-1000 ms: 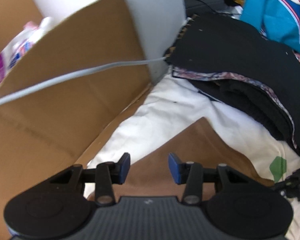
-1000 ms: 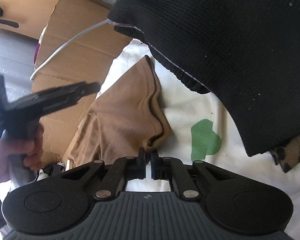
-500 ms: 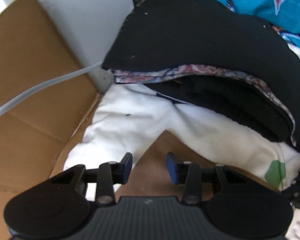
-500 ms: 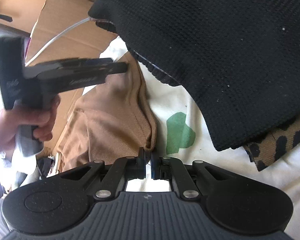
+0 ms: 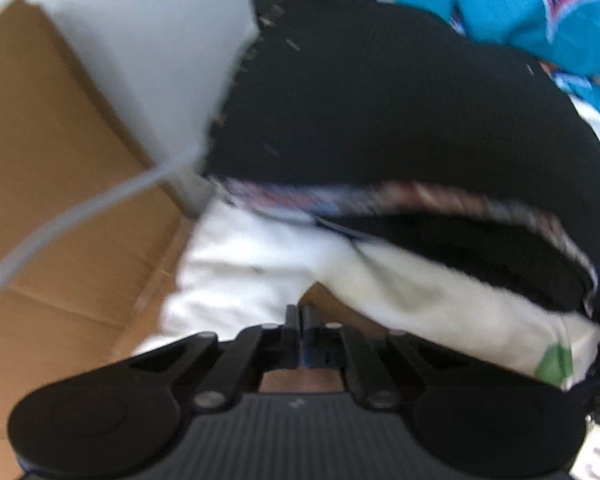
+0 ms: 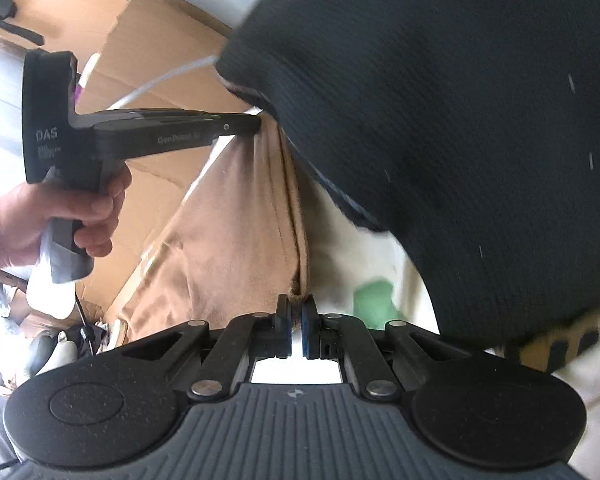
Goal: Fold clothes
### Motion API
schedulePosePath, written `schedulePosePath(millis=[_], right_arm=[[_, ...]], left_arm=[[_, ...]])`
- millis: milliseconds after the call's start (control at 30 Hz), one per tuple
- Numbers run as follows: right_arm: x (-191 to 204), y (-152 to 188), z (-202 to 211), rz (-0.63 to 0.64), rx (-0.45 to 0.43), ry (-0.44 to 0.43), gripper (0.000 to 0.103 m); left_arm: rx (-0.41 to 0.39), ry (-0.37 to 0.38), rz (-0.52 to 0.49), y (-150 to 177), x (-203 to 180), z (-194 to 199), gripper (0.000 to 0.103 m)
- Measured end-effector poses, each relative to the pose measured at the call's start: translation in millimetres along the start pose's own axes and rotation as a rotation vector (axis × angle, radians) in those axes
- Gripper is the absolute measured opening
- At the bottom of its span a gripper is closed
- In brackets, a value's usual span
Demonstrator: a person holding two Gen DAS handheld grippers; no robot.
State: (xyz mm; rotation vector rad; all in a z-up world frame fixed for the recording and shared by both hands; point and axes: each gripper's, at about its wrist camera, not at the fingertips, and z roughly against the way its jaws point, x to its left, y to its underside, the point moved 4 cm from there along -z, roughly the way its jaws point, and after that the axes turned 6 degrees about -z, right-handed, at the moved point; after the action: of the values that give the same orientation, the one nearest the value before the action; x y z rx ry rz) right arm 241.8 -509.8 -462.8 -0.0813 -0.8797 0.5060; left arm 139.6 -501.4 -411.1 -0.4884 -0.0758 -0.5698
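A brown garment lies on a white sheet, pulled long between both grippers. My right gripper is shut on its near corner, where the folded edge bunches between the pads. My left gripper, held in a person's hand, pinches the far corner beside the black stack. In the left wrist view the left gripper is shut, with a sliver of brown garment just past its tips. This view is blurred.
A stack of folded black knitwear with a patterned layer sits right beside the garment. Flattened cardboard with a grey cable lies to the left, against a white wall. Blue clothing lies behind the stack.
My left gripper moved forward to the brown garment's far corner and shut on it. The garment now stretches taut between the grippers. The right gripper stayed shut on the near corner.
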Motion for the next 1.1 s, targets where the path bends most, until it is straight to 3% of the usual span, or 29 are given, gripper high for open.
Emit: schedulePosePath(millis=[333, 700, 833, 933, 967, 1100], right_arm=[[17.4, -26.2, 2.4, 0.153, -0.095, 0.067, 0.003], [27.6, -41.5, -9.9, 0.219, -0.112, 0.126, 0.003], [27.8, -41.7, -19.2, 0.246, -0.09, 0.167, 0.003], [29.6, -38.0, -16.1, 0.261, -0.093, 0.147, 0.008], [30.8, -35.8, -13.9, 0.274, -0.098, 0.138, 0.012], [27.7, -23.1, -5.1, 0.287, -0.117, 0.157, 0.037]], left_arm=[[-0.017, -0.074, 0.0, -18.0, 30.0, 7.7, 0.001], [-0.015, -0.137, 0.005, -8.2, 34.7, -10.1, 0.001], [0.034, -0.184, 0.07, -3.9, 36.9, -20.3, 0.002], [0.078, -0.21, 0.064, -2.3, 31.0, -21.7, 0.011], [0.077, -0.22, 0.046, -2.3, 28.9, -18.2, 0.018], [0.029, -0.227, 0.085, 3.8, 37.2, 12.1, 0.02]])
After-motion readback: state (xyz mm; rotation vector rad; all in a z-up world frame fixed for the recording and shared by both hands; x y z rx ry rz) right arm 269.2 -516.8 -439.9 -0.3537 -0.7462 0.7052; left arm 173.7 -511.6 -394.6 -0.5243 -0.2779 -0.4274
